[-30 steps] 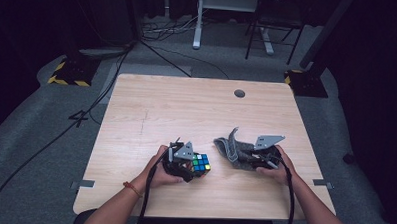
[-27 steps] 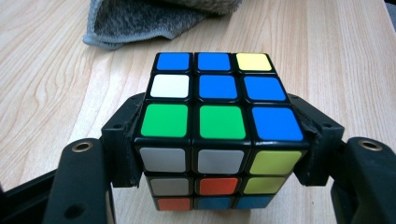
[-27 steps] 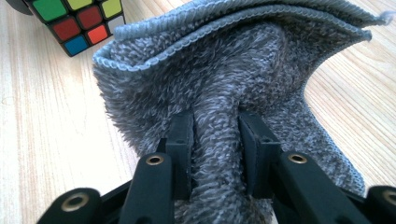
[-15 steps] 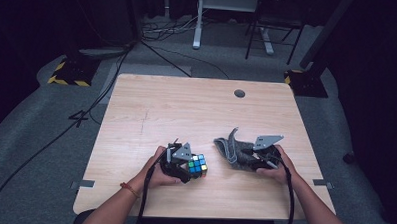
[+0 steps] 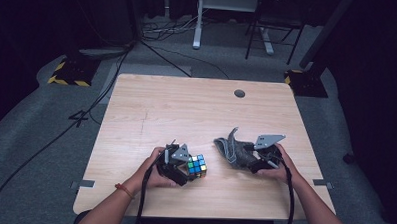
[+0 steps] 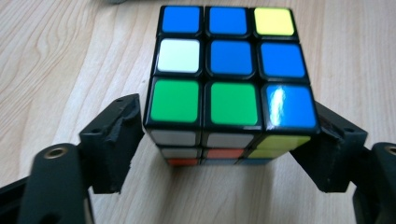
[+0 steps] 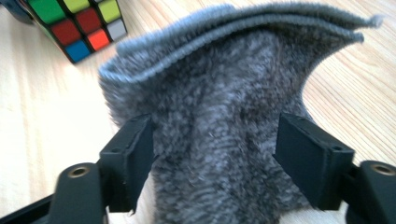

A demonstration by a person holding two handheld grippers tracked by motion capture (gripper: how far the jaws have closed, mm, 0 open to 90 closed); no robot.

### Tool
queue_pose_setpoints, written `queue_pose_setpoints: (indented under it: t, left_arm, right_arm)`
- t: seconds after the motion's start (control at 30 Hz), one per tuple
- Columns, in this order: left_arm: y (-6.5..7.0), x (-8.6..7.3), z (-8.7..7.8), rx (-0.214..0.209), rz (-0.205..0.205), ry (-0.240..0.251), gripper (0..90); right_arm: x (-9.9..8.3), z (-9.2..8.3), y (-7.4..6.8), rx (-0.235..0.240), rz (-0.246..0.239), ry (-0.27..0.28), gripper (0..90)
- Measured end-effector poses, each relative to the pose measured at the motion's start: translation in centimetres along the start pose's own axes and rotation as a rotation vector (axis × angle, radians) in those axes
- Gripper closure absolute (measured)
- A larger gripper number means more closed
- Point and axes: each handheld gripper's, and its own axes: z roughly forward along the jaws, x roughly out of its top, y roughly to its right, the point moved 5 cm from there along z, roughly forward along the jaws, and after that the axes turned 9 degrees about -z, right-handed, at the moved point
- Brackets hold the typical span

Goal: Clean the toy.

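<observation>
The left gripper (image 6: 224,154) has its jaws pressed against both sides of the puzzle cube (image 6: 229,79), which stands on the table (image 5: 186,106) near its front edge, left of centre. The right gripper (image 7: 215,158) pinches a bunched grey cloth (image 7: 224,93) just right of the cube. Judging from this, both things are grasped, but cloth and cube remain apart, so any wiping or wrapping is not yet begun.

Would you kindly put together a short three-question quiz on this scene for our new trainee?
1. True or false: the left gripper has its fingers on either side of the puzzle cube.
2. What does the right gripper grip? A) grey cloth B) sponge C) cup
3. Fill in: the centre sticker on the cube's top face is ____.

Key: 1 true; 2 A; 3 blue.
</observation>
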Motion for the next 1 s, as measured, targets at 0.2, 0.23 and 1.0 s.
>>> queue_pose_setpoints:
  t: [0.2,0.23,1.0]
  left_arm:
    - [0.4,-0.4,-0.4,0.006,0.007,-0.007,18.8]
    - [0.5,-0.4,-0.4,0.005,0.008,-0.011,18.7]
    - [3.7,-2.0,-1.0,-0.033,0.033,-0.092,23.2]
  right_arm:
    - [0.7,-0.9,-0.2,-0.024,-0.011,0.017,25.4]
    - [0.8,-1.1,-0.3,-0.03,-0.014,0.018,24.6]
    - [4.5,-1.7,-4.9,-0.03,-0.123,0.077,25.8]
